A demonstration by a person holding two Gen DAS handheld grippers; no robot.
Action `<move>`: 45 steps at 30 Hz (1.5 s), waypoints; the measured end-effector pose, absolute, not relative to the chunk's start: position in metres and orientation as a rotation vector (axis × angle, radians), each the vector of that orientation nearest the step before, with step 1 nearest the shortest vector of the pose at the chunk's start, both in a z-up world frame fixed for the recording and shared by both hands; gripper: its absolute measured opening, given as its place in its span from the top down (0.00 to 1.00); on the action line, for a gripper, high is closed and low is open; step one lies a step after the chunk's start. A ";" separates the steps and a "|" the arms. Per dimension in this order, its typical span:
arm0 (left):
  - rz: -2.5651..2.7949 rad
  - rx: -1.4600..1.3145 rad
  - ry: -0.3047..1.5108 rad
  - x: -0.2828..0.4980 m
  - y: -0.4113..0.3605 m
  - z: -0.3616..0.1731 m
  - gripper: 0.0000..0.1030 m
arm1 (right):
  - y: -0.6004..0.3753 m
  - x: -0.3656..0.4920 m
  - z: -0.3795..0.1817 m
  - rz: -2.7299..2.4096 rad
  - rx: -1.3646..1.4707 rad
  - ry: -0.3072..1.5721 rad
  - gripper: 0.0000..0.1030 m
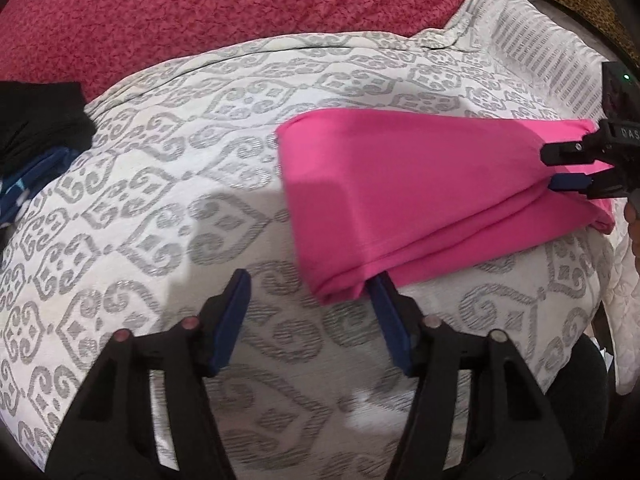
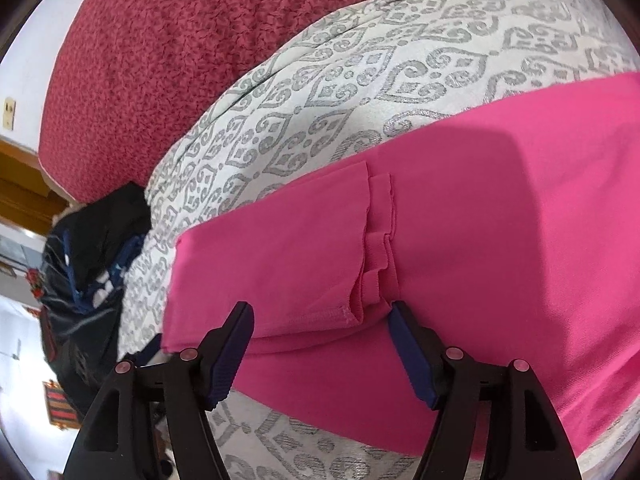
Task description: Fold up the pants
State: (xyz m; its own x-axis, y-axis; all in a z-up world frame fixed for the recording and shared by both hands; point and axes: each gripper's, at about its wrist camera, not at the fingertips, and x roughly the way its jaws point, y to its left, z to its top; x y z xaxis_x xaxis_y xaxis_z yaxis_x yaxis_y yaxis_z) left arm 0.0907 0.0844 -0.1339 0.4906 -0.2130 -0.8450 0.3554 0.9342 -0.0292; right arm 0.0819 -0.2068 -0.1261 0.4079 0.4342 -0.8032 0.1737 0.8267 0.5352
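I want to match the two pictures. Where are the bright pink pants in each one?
Left wrist view: the bright pink folded pants lie right of centre on the white and grey patterned bedspread.
Right wrist view: they fill the middle and right, just past the fingers.
Shared landmark: the fuzzy dark red blanket along the top of both.

Your pants [image 1: 420, 200] lie folded on the bedspread [image 1: 200, 184], toward its right edge. Your left gripper [image 1: 310, 320] sits w/ one finger touching the pants' near-left corner; your right gripper [image 2: 320, 344] is over their near edge. Clothes pile [image 1: 36, 136] at the bedspread's left edge, blanket [image 1: 220, 4] behind it.
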 end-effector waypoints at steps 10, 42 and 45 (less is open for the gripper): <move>-0.330 0.170 0.963 0.093 0.072 -0.136 0.78 | -0.205 0.086 -0.125 0.169 0.628 1.147 0.25; -0.339 0.200 0.897 0.073 0.065 -0.131 0.90 | -0.060 0.191 -0.072 0.573 -0.101 1.235 0.46; -0.347 0.197 0.891 0.072 0.065 -0.133 0.90 | -0.011 0.222 -0.083 0.674 -0.191 1.291 0.46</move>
